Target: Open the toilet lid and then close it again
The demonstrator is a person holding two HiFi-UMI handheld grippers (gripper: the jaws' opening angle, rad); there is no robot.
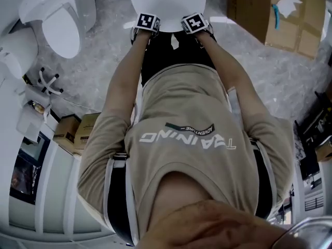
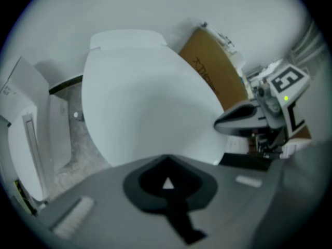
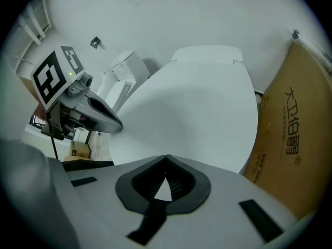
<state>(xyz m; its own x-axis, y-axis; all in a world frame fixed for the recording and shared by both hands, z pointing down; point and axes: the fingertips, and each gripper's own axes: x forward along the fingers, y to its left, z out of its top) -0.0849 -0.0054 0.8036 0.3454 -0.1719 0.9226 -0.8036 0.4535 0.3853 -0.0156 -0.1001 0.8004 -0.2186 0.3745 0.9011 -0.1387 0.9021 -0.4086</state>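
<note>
The left gripper is clenched: in its own view the two jaws meet at the tips with nothing between them. The right gripper is clenched and empty in the same way. Each one's tips sit at the near edge of the toilet lid; whether they touch it cannot be told.

The lid is down, a white oval running away from the jaws to the cistern at the wall. Only the gripper views show that cistern, and each shows the other gripper alongside, its marker cube uppermost.

The head view gives what they lack: the person's beige shirt and both forearms reaching to the lid's front edge, one gripper on either side of its middle.

Two grippers, then, and two toilets – a second toilet stands to the left with its lid raised. A large cardboard box stands just beside the lid on the right, with print on its side. Two small cardboard boxes lie on the floor to the person's left, seen from the head view only.
</note>
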